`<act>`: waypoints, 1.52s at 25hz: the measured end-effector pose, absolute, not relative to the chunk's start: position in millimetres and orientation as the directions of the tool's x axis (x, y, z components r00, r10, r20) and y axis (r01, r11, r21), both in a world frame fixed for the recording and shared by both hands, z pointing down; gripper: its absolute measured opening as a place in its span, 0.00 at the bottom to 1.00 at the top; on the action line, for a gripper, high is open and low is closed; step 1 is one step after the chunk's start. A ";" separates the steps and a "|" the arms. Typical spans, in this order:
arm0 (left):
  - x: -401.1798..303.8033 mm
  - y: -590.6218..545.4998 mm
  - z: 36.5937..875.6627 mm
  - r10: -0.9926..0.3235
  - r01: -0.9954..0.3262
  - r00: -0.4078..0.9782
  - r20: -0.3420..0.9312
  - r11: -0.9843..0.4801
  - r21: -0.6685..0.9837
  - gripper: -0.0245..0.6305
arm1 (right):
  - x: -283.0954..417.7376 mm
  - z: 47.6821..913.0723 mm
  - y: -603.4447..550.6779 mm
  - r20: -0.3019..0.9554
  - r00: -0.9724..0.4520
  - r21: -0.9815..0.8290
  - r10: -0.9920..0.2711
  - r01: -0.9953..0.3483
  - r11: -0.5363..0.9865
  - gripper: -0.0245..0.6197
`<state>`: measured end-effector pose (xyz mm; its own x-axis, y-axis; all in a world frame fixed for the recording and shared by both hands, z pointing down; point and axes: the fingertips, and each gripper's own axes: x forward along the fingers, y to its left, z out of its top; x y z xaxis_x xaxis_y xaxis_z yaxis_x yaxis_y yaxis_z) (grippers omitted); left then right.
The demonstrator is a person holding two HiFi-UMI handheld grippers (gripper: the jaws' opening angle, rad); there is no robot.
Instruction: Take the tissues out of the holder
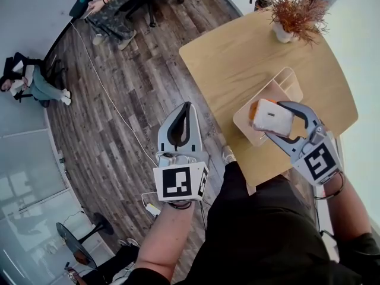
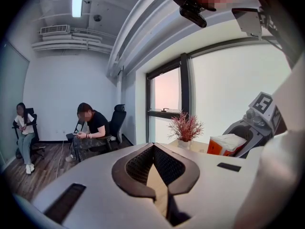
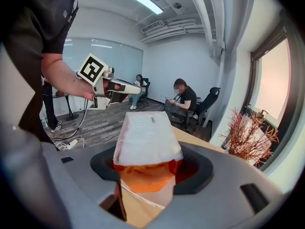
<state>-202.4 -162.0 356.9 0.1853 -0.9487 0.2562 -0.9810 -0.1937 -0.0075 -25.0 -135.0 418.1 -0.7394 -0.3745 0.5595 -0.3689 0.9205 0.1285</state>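
Observation:
My right gripper (image 1: pixel 274 119) is shut on a white tissue pack (image 1: pixel 272 117) with an orange end, held just above the wooden holder (image 1: pixel 248 129) and its wire frame at the table's near edge. In the right gripper view the tissue pack (image 3: pixel 147 137) fills the space between the jaws, both pressing its sides. From the left gripper view the pack (image 2: pixel 228 144) shows at the right, held in the right gripper (image 2: pixel 257 120). My left gripper (image 1: pixel 187 105) hangs over the floor left of the table, shut with nothing in it, its tips (image 2: pixel 153 147) meeting.
The light wooden table (image 1: pixel 237 58) carries a potted reddish plant (image 1: pixel 294 10) at its far corner. Dark wood floor lies left of it, crossed by a thin cable (image 1: pixel 113 100). Two people sit on chairs (image 1: pixel 107 5) (image 1: pixel 29 82) at the room's far side.

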 end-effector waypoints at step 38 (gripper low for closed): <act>-193.5 -139.1 212.9 -0.981 -0.980 0.186 0.050 -0.189 -0.069 0.04 | -22.1 289.1 -137.0 0.431 -0.809 0.181 -0.399 -0.356 0.917 0.47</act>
